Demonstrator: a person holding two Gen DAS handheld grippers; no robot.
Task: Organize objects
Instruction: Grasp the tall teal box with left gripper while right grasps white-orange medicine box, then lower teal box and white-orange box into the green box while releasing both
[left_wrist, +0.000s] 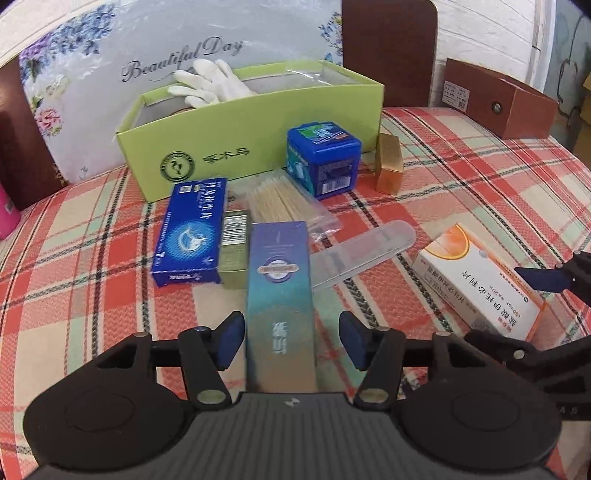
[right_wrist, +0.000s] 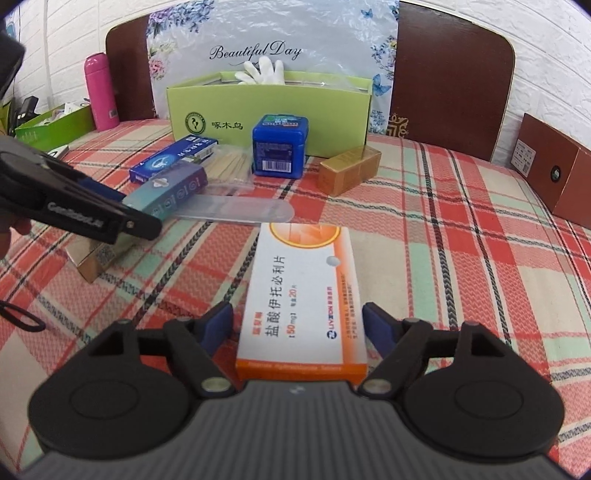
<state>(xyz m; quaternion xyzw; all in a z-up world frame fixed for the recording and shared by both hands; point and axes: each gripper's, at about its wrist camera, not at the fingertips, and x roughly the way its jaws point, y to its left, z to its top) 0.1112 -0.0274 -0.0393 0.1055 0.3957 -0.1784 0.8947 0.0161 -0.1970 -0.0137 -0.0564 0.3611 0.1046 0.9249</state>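
Observation:
My left gripper is open, its blue pads on either side of a long teal-and-purple carton that lies on the checked tablecloth, with small gaps on both sides. My right gripper is open around the near end of a white-and-orange medicine box, close to both pads. That box also shows in the left wrist view, and the teal carton in the right wrist view. An open green cardboard box with white gloves stands at the back.
On the cloth lie a blue flat box, a small green box, a bag of wooden sticks, a clear plastic case, a blue cube box and a gold box. A brown box and pink bottle flank the table.

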